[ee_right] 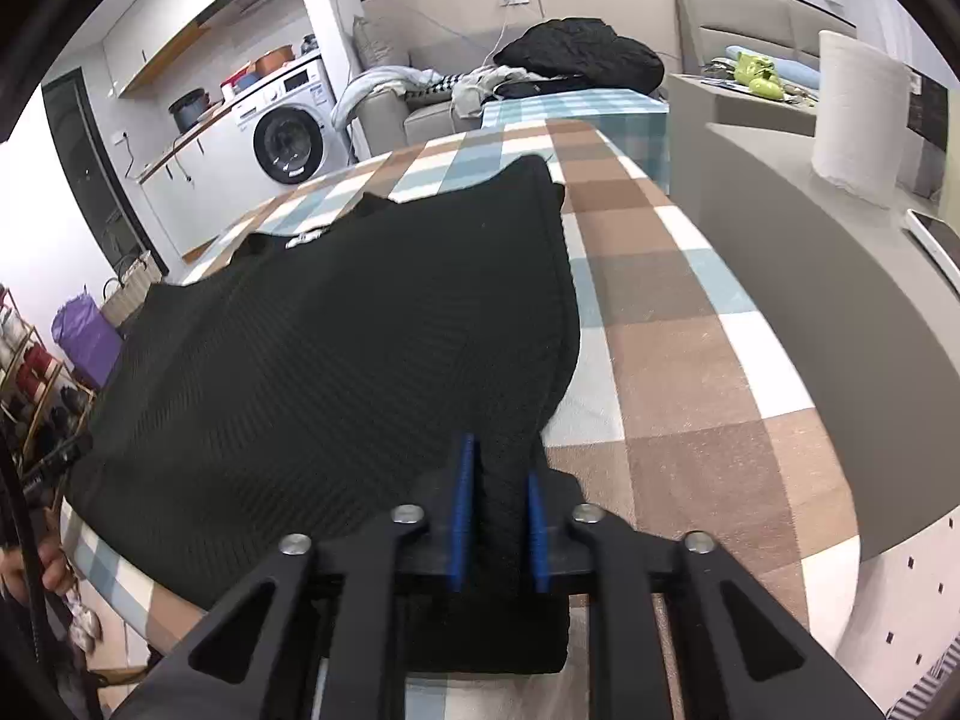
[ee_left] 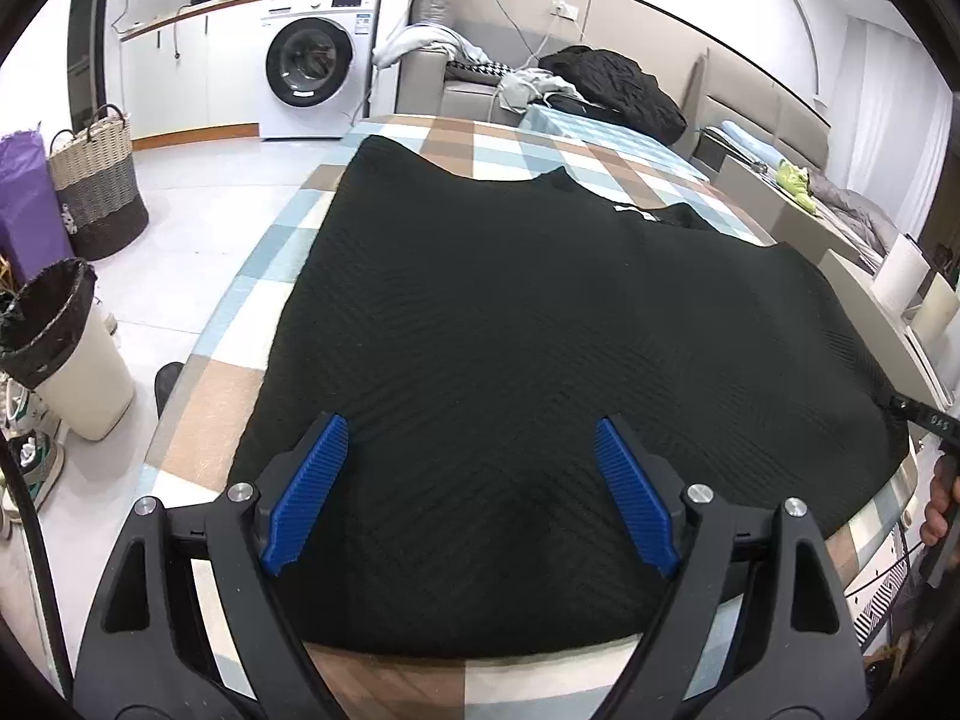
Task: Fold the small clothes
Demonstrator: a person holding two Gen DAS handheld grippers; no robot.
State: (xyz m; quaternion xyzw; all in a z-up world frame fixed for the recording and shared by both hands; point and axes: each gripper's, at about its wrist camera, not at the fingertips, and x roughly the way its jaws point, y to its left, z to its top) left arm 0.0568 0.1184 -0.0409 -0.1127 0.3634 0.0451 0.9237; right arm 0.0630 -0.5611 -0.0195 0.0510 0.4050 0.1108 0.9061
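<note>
A black knit garment [ee_left: 540, 372] lies spread flat on the checked tablecloth [ee_left: 258, 264]. My left gripper [ee_left: 471, 438] is open, its blue pads over the garment's near edge, holding nothing. In the right wrist view the same garment [ee_right: 336, 348] reaches toward me, and my right gripper [ee_right: 498, 468] is shut on a fold of its near right hem. The right gripper's tip also shows at the far right in the left wrist view [ee_left: 918, 414].
A lined bin [ee_left: 66, 348], a woven basket [ee_left: 99, 180] and a purple bag [ee_left: 24, 198] stand on the floor at left. A sofa with a dark jacket [ee_left: 612, 90] is behind the table. A grey counter [ee_right: 810, 252] with a paper roll [ee_right: 858, 114] runs at right.
</note>
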